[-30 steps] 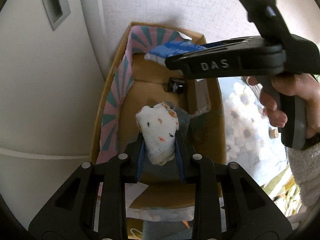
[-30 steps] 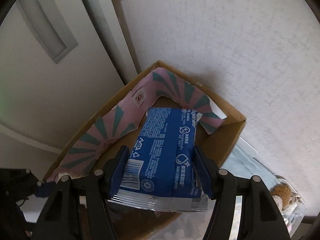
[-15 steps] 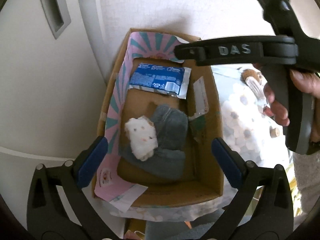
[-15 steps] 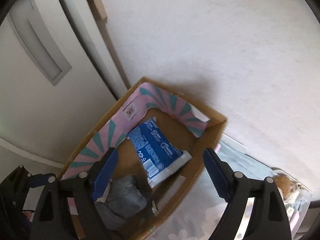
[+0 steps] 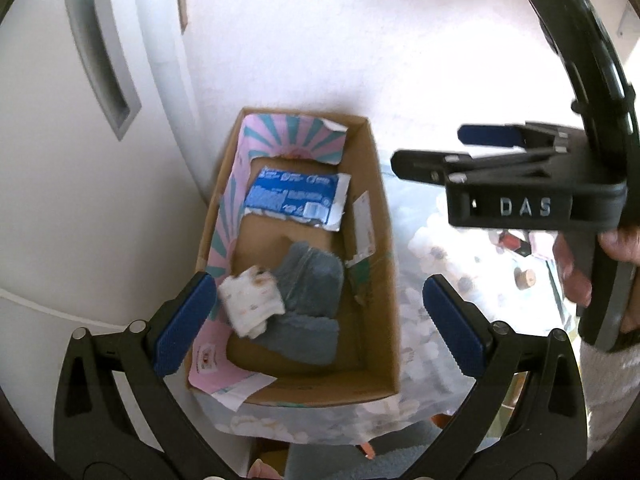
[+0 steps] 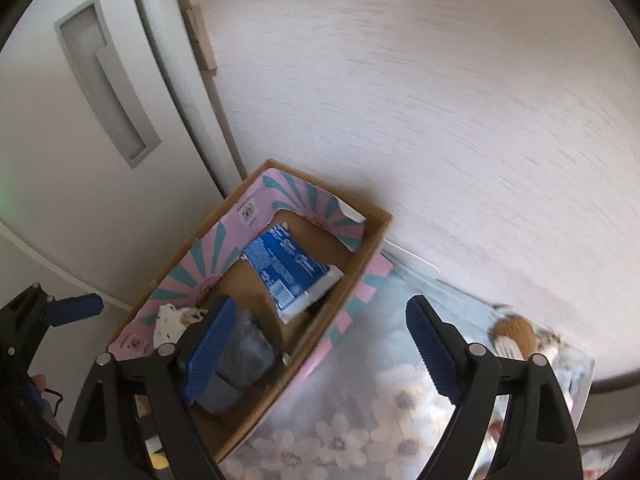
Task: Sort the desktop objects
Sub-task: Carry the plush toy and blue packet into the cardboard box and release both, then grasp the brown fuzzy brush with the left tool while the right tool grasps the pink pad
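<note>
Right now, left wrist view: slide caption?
Open left gripper above cardboard box holding blue packet and cloths.

Both grippers, left gripper [image 5: 320, 316] and right gripper [image 6: 316, 344], have black frames, silver screws and ribbed blue pads [image 5: 184, 322]; raised "DAS" lettering [image 5: 526, 207] marks one; a fuzzy pale sleeve [image 5: 608, 384] shows.

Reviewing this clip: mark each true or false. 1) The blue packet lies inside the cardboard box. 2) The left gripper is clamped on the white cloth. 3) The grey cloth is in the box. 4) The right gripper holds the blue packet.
1) True: the blue packet lies in the cardboard box.
2) False: the left gripper is open; the white cloth lies in the box.
3) True: the grey cloth is beside the white one.
4) False: the right gripper is open and empty.
</note>
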`<state>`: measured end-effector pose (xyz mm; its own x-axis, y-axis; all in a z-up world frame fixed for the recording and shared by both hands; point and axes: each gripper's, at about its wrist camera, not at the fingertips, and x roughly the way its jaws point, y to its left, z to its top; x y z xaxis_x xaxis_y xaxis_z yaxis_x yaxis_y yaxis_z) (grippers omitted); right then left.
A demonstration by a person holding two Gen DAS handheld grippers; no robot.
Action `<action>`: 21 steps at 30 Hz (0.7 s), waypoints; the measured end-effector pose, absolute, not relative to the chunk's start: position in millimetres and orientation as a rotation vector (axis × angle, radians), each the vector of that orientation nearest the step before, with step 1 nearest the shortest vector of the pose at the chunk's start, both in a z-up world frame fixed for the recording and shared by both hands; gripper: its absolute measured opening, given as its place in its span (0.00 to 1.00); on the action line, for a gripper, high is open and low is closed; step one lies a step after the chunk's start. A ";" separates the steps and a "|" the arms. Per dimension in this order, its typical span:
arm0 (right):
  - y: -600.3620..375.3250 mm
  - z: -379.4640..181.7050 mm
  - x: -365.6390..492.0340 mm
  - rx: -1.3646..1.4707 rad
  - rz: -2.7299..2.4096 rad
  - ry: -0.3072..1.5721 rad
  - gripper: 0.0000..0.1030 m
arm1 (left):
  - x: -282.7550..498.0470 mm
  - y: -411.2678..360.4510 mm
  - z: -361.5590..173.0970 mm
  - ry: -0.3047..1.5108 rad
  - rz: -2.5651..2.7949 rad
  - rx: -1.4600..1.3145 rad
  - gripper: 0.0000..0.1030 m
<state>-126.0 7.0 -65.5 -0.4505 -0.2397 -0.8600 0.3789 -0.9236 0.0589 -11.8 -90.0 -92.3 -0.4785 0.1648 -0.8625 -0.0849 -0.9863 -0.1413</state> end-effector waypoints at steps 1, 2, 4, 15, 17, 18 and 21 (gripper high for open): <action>11.0 -63.4 -122.9 1.384 -2.401 0.190 0.81 | -10.1 -88.1 -89.2 -0.115 2.588 -1.507 1.00; 15.5 -60.7 -119.2 1.381 -2.410 0.183 0.81 | -9.7 -86.1 -84.9 -0.109 2.602 -1.486 1.00; 26.1 -54.3 -110.8 1.374 -2.426 0.166 0.81 | -7.2 -79.3 -75.2 -0.092 2.636 -1.427 1.00; 106.2 -31.4 -66.0 1.334 -2.573 0.060 0.81 | -13.7 -33.6 -45.9 -0.074 2.582 -1.299 1.00; 126.9 -32.2 -56.1 1.334 -2.607 0.030 0.81 | -9.1 -23.4 -35.7 -0.082 2.565 -1.288 1.00; 141.6 -34.8 -49.5 1.347 -2.628 0.007 0.81 | -8.6 -16.8 -33.3 -0.082 2.556 -1.284 1.00; 179.1 -41.4 -32.6 1.387 -2.673 -0.049 0.82 | -12.2 6.1 -34.7 -0.063 2.516 -1.279 1.00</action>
